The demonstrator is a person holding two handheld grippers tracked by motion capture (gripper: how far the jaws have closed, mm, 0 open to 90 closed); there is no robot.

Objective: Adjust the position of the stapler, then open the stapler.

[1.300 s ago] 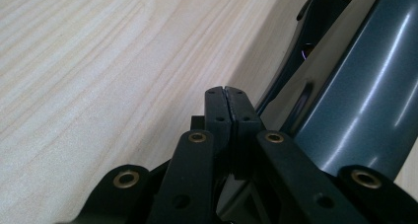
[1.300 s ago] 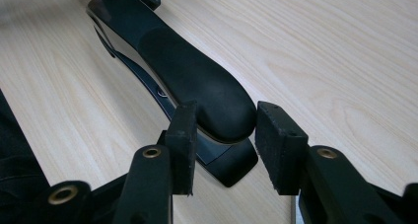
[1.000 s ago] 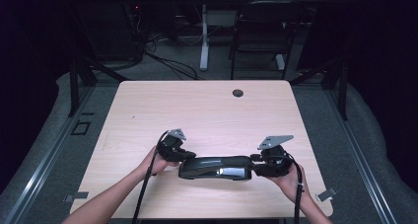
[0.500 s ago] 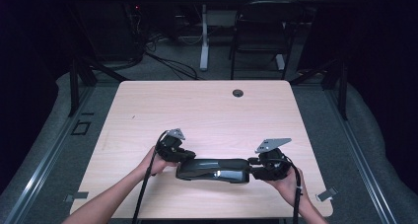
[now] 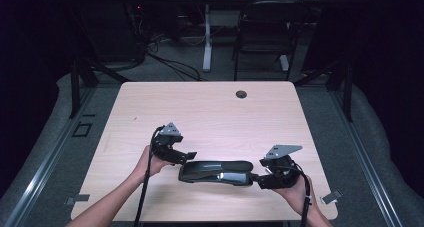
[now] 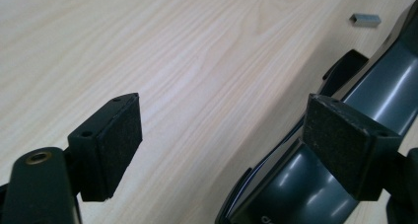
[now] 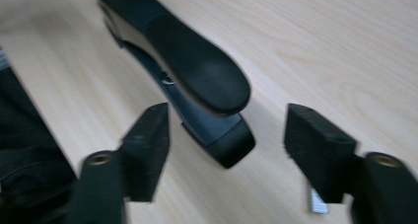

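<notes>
A black and grey stapler (image 5: 215,172) lies flat near the front edge of the wooden table (image 5: 210,107). My left gripper (image 5: 189,156) hovers just above the stapler's left end. In the left gripper view its jaws have just been opening: the left gripper (image 6: 222,145) now stands open over bare wood, with the stapler (image 6: 394,86) beside and behind the right-hand pad. My right gripper (image 5: 257,179) is at the stapler's right end. Its jaws have also just been opening. In the right gripper view the right gripper (image 7: 226,155) straddles the stapler (image 7: 197,71), and a gap shows on each side.
A small strip of staples (image 6: 365,19) lies on the table near the stapler, and the strip of staples (image 7: 318,202) also sits by the right jaw. A round grommet hole (image 5: 241,94) is at the table's far edge. A chair (image 5: 265,32) stands beyond it.
Both grippers held the stapler's ends before. The left gripper has let go and lifted away from the left end. The right gripper's jaws have spread off the right end.
</notes>
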